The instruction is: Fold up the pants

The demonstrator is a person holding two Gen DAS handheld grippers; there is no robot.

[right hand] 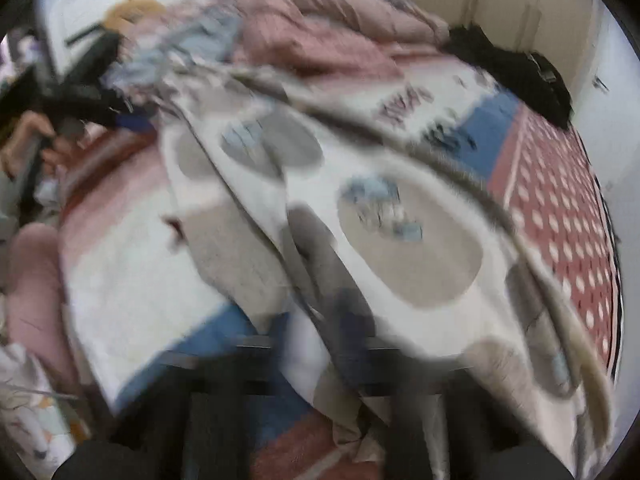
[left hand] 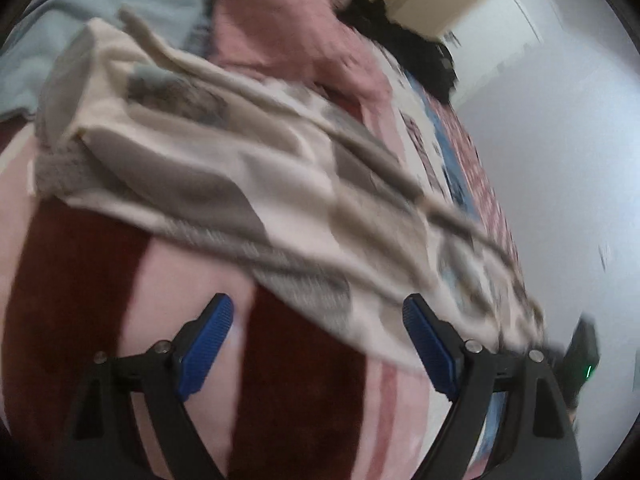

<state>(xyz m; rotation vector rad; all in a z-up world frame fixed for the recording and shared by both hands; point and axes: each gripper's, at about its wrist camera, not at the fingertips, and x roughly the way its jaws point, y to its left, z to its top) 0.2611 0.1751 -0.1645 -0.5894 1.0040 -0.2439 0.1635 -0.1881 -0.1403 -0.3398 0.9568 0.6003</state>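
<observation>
The pants (left hand: pixel 224 168) are cream with grey and blue patches. They lie stretched across a patterned bed cover, from upper left to lower right in the left wrist view. My left gripper (left hand: pixel 318 332) is open and empty, its blue pads (left hand: pixel 208 344) just short of the pants' near edge. In the blurred right wrist view the pants (right hand: pixel 380 232) run from the middle down to my right gripper (right hand: pixel 324 344), which looks shut on the cloth at the bottom. The left gripper also shows there (right hand: pixel 80 92) at the far left, held by a hand.
The bed cover (left hand: pixel 80 280) has dark red, pink and blue blocks and a red dotted part (right hand: pixel 560 208). A pink blanket (right hand: pixel 320 36) and black clothing (right hand: pixel 516 64) lie at the far end. A light blue cloth (left hand: pixel 100 8) lies at upper left. A white wall (left hand: pixel 560 120) is at right.
</observation>
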